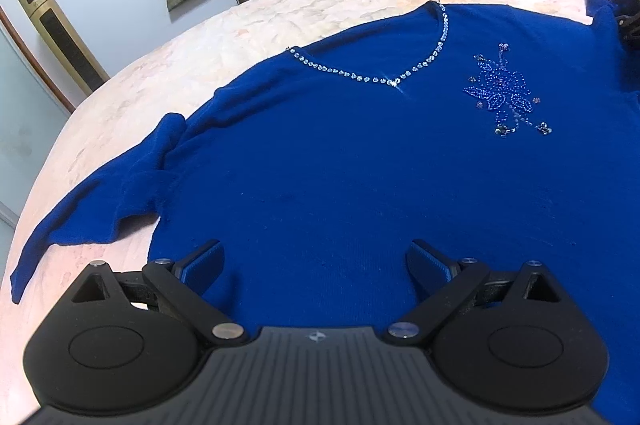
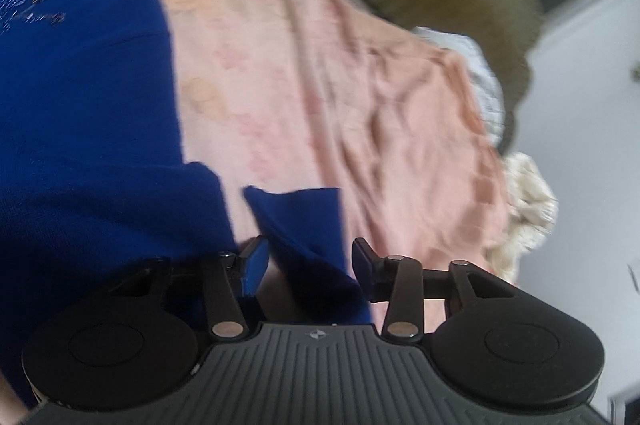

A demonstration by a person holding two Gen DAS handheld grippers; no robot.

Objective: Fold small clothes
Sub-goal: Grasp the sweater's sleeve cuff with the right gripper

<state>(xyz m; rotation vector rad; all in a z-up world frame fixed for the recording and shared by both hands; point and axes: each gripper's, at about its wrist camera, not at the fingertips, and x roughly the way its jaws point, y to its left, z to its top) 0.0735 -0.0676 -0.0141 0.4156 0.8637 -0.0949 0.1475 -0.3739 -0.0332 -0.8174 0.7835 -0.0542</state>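
Blue knit, a sweater (image 1: 360, 153) with a rhinestone neckline, lay flat and unfolded across the pink bedspread (image 1: 168, 73). My left gripper (image 1: 316, 265) hovered wide open above its hem, gripping nothing. My right gripper (image 2: 310, 265) stood half-open around the sleeve (image 2: 304, 221), pads not yet pressing. Every fold remained ahead. Blur smeared the right view, and the sweater's far side ran out of view.
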